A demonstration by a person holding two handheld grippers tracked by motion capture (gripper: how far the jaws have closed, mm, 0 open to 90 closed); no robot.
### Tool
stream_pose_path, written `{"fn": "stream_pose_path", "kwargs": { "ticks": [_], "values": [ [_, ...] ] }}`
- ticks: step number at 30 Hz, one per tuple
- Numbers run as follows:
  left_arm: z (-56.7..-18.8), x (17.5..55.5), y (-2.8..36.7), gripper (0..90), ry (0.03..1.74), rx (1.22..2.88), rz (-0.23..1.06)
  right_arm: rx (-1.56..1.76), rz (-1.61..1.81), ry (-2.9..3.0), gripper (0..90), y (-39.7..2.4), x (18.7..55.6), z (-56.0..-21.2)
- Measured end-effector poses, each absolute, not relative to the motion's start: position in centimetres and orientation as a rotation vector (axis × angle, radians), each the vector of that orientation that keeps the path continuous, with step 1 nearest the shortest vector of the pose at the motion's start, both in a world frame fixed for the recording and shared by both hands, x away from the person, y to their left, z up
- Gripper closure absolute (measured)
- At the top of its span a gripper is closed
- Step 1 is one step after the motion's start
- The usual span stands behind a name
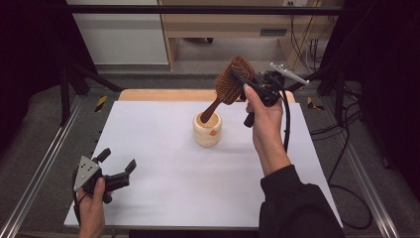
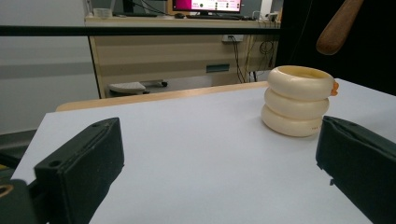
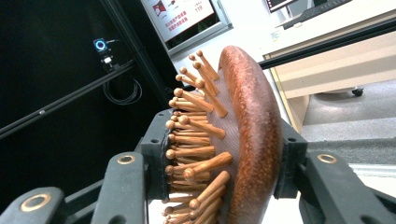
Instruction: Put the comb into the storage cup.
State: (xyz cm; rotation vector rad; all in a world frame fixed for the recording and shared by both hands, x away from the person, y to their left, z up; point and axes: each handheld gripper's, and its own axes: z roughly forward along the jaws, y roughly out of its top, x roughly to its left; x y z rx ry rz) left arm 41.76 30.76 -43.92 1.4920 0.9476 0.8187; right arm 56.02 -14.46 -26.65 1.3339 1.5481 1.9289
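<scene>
right gripper (image 1: pixel 242 79) clamps hairbrush (image 1: pixel 232 82) head; its cam shows bristles (image 3: pixel 196 140), high view handle over holder (image 1: pixel 207 130).

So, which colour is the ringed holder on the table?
Cream, with a small orange mark; the holder shows best in the left gripper view.

High view: even overhead light renders the white tabletop (image 1: pixel 163 148) bright and free of glare; shadows beneath objects are soft and short, and the surroundings beyond its left and right edges fall to near black. Left gripper view: foreground jaws slightly soft, background sharp. Right gripper view: the hairbrush (image 3: pixel 233 140) is close, crisp and warmly lit; the monitor behind is overexposed.
</scene>
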Motion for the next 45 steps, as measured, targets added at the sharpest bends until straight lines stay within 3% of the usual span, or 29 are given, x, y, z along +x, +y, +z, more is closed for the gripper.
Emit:
{"fn": "stream_pose_path", "kwargs": {
  "ticks": [45],
  "values": [
    [-43.9, 41.9, 30.9, 1.3, 0.968, 1.481, 0.801, 1.317, 1.787, 1.595, 51.3, -13.5, 58.4, -27.6]
  ]
}}
